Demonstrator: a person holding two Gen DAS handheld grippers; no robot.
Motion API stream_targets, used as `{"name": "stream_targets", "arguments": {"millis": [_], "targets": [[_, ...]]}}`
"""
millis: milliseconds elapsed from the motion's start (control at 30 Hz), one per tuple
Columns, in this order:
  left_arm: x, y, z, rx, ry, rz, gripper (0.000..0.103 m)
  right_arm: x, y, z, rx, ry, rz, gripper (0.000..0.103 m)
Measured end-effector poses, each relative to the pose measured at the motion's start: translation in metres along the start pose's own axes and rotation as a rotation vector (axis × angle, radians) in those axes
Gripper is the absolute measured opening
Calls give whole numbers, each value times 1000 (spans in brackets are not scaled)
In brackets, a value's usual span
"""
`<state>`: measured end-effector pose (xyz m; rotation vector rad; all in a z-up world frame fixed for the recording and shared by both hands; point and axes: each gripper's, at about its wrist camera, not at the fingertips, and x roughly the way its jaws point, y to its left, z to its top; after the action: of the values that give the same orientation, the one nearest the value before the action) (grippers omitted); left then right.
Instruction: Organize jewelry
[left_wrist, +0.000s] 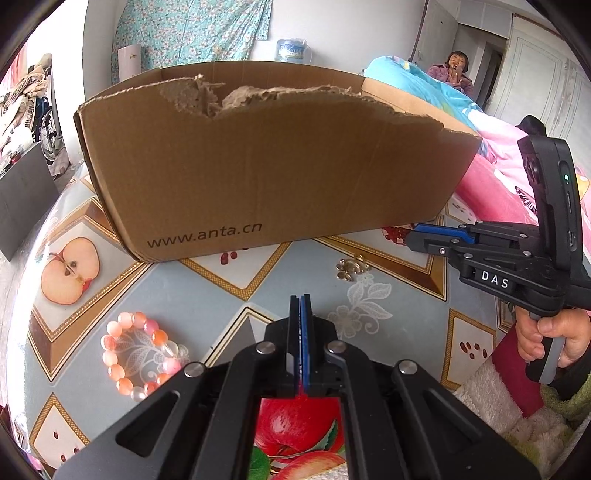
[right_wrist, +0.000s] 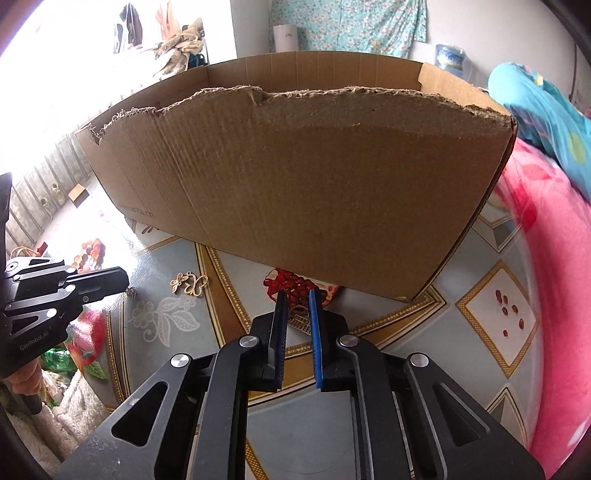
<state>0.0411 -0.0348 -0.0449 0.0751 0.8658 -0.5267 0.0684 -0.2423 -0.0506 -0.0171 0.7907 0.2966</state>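
A pink and orange bead bracelet (left_wrist: 138, 354) lies on the fruit-print tablecloth, left of my left gripper (left_wrist: 300, 299), which is shut with nothing in it. A gold butterfly-shaped ornament (left_wrist: 351, 269) lies a little ahead and to the right of the left gripper's tips. In the right wrist view the ornament (right_wrist: 190, 282) lies to the left of my right gripper (right_wrist: 298, 295). The right gripper's jaws stand a narrow gap apart, with only the tablecloth showing between them. An open cardboard box (left_wrist: 273, 166) with a torn rim stands just beyond both grippers.
A person's hand (left_wrist: 554, 332) holds the right gripper's handle at the right edge. Pink and blue bedding (right_wrist: 554, 258) borders the table on the right. Another person (left_wrist: 458, 70) sits far back. The box (right_wrist: 314, 184) blocks the way forward.
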Motion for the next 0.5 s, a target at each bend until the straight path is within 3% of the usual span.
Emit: {"name": "stream_targets", "arguments": {"millis": [133, 200, 500], "targets": [[0, 0, 0, 1, -2, 2, 0, -3, 1, -1, 11, -4, 10, 9], [-1, 0, 1, 0, -3, 4, 0, -7, 0, 0, 21, -5, 18, 1], [-4, 0, -2, -2, -7, 6, 0, -26, -10, -3, 70, -21, 38, 5]]}}
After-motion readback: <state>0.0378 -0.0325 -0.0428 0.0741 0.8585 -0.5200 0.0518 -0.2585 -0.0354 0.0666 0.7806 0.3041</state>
